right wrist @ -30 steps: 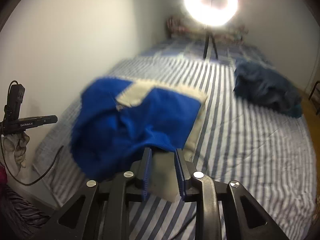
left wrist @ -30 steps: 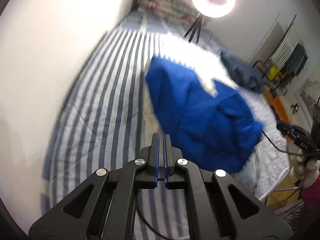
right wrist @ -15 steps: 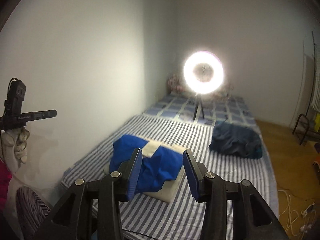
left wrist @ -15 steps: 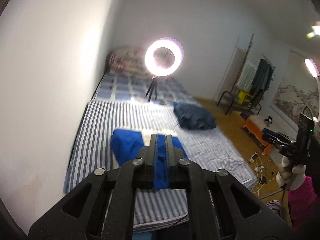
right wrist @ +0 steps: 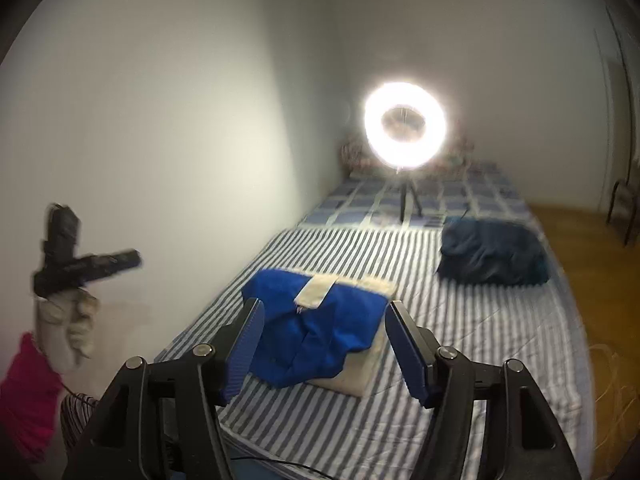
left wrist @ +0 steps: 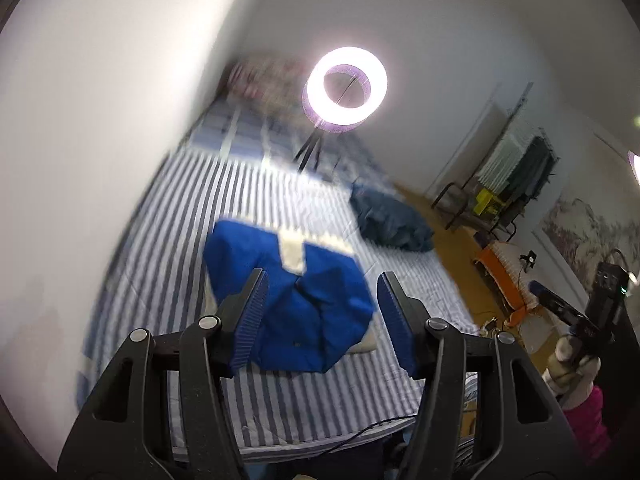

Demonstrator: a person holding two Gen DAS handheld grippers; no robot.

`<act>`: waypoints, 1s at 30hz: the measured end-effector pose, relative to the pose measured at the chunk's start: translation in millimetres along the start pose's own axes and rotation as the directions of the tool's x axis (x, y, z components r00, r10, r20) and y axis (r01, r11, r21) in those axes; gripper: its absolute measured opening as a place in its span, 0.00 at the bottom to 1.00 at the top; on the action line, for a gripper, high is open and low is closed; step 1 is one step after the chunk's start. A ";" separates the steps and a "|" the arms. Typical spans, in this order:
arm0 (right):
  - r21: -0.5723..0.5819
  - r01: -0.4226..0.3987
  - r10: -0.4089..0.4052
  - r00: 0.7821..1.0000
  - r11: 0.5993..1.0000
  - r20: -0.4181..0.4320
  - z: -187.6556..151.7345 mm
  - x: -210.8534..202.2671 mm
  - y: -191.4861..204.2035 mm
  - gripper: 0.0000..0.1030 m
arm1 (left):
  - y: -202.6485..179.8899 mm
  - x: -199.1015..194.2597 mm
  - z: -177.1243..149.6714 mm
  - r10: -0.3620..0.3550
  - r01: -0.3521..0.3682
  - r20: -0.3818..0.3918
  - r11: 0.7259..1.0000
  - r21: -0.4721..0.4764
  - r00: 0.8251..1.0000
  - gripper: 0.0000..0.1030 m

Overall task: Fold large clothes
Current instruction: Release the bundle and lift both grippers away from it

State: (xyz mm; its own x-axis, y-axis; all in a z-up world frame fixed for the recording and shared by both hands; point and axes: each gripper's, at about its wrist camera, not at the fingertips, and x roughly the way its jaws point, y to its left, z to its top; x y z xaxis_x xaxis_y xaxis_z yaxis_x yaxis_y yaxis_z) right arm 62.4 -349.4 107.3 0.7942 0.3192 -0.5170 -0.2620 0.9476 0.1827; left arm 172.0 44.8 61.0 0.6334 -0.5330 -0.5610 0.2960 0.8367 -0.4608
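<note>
Blue garment lies released on the bed; both grippers' jaws have just opened, empty.

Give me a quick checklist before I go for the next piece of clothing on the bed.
1. Left claw empty, jaws just opened: ok.
2. Right claw empty, jaws just opened: ok.
3. Blue garment released, lying on the striped bed: ok.
4. Blue garment folded neatly: not ok, lumpy, cream lining sticking out.
5. Dark garment lies apart, unfolded heap: ok.
6. Ring light tripod standing near the dark garment, whether clear of it: cannot tell.
</note>
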 end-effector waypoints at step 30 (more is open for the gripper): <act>-0.178 0.131 -0.081 0.961 0.975 0.263 141.4 -173.2 58.8 0.70 | -90.7 -145.1 105.3 -0.026 -0.002 0.154 0.984 0.176 0.988 0.66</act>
State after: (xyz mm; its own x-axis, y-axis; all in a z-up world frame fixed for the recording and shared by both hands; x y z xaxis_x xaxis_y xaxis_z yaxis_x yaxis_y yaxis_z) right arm -13.1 -350.3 325.9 0.9292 0.2273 -0.2915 -0.2488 0.9678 -0.0384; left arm 128.5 59.5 256.6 0.7279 -0.5289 -0.4363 0.4164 0.8466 -0.3315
